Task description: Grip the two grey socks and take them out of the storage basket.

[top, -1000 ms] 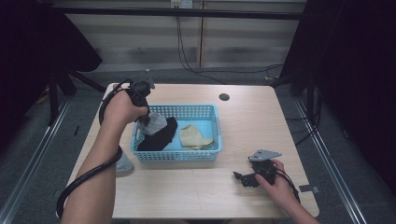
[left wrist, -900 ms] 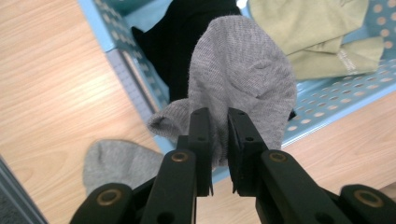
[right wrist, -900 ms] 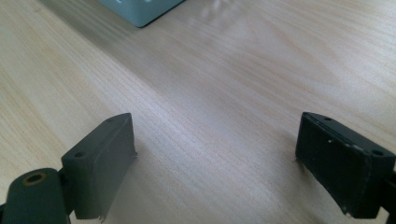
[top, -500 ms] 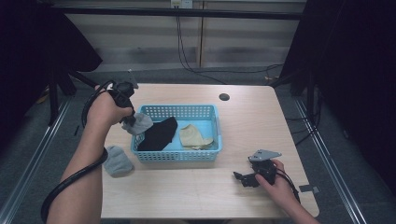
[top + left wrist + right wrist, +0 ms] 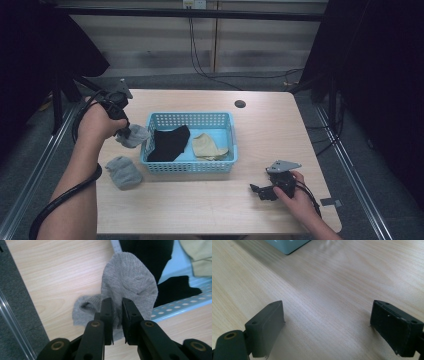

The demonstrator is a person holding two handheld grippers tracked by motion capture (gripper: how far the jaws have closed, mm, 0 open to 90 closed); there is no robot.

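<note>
The left arm stretches far over the tabletop's (image 5: 200,210) left edge, its left claw (image 5: 126,133) pinching a grey sock (image 5: 127,290) that hangs just left of the blue basket (image 5: 190,166); a second ago it hung over the basket. Another grey sock (image 5: 123,171) lies nearer. The right claw (image 5: 327,327) rests spread, near right.

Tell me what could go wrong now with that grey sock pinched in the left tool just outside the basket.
The left tool grips only a fold of the held grey sock, so it might slip free early. The sock hangs right beside the blue basket wall and could snag on the rim or drag the black sock draped there. It may also land on the other grey sock on the table instead of beside it.
</note>
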